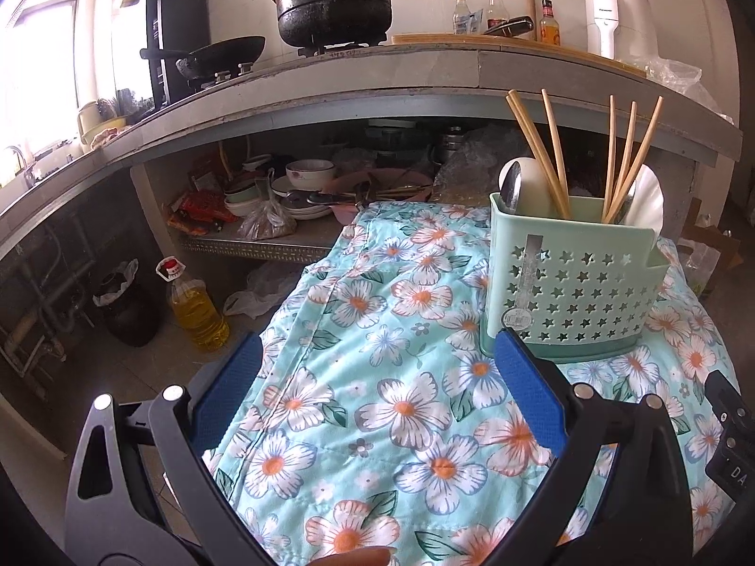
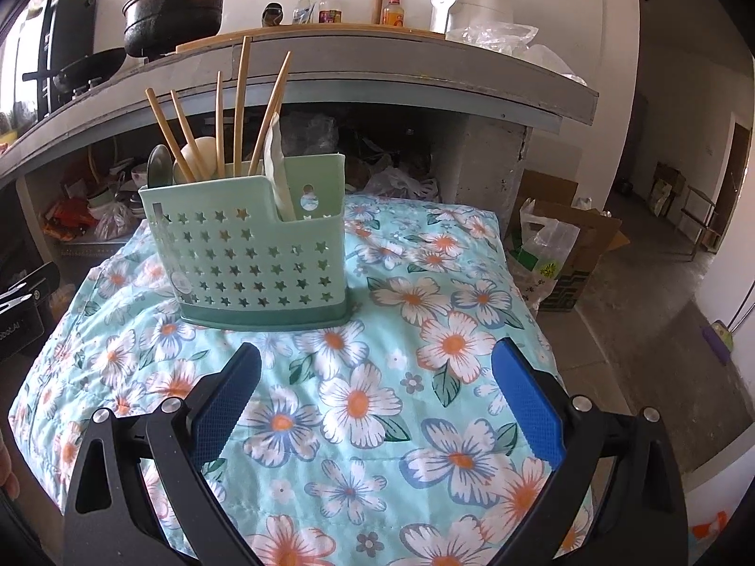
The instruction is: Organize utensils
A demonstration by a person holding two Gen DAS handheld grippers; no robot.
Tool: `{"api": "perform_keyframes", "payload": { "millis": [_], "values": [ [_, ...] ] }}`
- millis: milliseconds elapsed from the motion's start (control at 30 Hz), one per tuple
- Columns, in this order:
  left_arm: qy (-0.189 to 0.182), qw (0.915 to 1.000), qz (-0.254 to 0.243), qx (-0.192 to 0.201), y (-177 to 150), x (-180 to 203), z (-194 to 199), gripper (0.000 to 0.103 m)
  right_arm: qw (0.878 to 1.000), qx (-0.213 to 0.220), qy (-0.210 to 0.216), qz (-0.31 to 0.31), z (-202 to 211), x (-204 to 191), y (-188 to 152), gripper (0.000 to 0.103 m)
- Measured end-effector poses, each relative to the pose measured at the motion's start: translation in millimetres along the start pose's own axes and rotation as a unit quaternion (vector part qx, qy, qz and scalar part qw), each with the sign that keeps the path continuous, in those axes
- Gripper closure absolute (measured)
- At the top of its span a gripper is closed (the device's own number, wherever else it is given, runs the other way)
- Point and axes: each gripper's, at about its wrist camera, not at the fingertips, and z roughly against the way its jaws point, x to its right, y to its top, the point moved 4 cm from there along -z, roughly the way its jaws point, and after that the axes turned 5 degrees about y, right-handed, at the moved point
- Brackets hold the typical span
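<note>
A mint-green utensil holder (image 1: 571, 278) with star-shaped holes stands upright on a floral cloth (image 1: 377, 377). It holds several wooden chopsticks (image 1: 552, 151), a metal spoon (image 1: 510, 188) and white spoons (image 1: 646, 198). My left gripper (image 1: 377, 353) is open and empty, just left of and in front of the holder. In the right wrist view the holder (image 2: 250, 259) stands ahead and left, with chopsticks (image 2: 240, 113) sticking up. My right gripper (image 2: 377, 368) is open and empty, low over the cloth (image 2: 401, 401) in front of the holder.
A kitchen counter (image 1: 377, 70) with a black pot (image 1: 335, 4), bottles and a white appliance runs behind. Dishes fill the shelf below. An oil bottle (image 1: 196, 311) and a bin stand on the floor at left. A cardboard box and bag (image 2: 557, 254) stand at right.
</note>
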Motion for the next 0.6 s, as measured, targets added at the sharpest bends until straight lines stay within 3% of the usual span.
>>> {"api": "perform_keyframes", "payload": {
  "millis": [600],
  "values": [
    [-0.001,0.9999,0.004,-0.012,-1.5,-3.9,-4.6,0.008,1.000,0.000,0.003,0.008,2.8,-7.9,1.7,0.007]
  ]
}}
